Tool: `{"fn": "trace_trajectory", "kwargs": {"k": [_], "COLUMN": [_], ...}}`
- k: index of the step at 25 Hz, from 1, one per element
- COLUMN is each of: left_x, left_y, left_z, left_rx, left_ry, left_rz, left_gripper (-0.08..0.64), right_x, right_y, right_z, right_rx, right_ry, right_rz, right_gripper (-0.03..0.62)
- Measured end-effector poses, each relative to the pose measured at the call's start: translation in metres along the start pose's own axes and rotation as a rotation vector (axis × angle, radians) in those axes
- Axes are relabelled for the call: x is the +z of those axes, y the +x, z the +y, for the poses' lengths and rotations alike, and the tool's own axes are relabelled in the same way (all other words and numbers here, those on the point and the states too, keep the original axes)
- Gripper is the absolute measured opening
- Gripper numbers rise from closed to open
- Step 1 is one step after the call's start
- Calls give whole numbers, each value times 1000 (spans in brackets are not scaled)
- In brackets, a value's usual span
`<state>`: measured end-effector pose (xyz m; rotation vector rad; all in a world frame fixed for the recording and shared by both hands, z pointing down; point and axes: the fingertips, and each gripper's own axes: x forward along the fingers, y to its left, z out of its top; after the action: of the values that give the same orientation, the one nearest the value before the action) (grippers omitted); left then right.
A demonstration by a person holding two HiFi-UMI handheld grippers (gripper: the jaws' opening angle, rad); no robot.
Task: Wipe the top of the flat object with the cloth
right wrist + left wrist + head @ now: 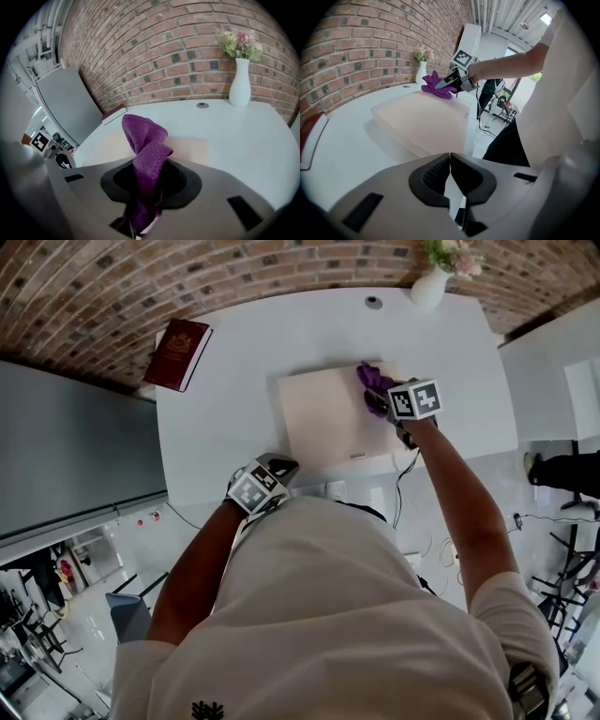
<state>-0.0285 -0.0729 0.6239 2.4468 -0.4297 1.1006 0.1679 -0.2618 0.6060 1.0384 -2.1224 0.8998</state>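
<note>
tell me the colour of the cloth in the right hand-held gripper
Purple terry cloth, clearest in the right gripper view.

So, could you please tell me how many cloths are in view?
1: the purple cloth, clamped in the right gripper, at the far right corner of the beige flat object. None other shows.

Bright, even light fills all three views. The white bench [234, 362] looks nearly washed out, and the flat board [422, 119] throws a soft shadow on it to the board's left. Beyond the board's right end, daylight glares. Both gripper views bow the brick wall [164, 51] and go black at the corners.
</note>
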Motion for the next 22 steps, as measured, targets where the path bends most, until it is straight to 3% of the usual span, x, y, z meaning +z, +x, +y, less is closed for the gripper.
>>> {"fn": "trace_trajectory", "kwargs": {"k": [7,11,14,22], "left_x": [0,2,2,1], "left_y": [0,0,-1,-1], "left_z": [0,-1,0,1], "left_rx": [1,-8,-9,-20], "left_ry": [-1,5,10,12], "left_rz": [10,23,32,34], "left_gripper": [26,26,26,26], "right_x": [-8,-6,4,37], "right_y": [-24,-28,-26,15], "right_z": [-60,-64,-46,57], "right_rx": [-98,-115,-93,106], "right_ry": [65,76,60,-15], "right_rz": [-3,3,-16,-29], "right_gripper": [132,133,133,133]}}
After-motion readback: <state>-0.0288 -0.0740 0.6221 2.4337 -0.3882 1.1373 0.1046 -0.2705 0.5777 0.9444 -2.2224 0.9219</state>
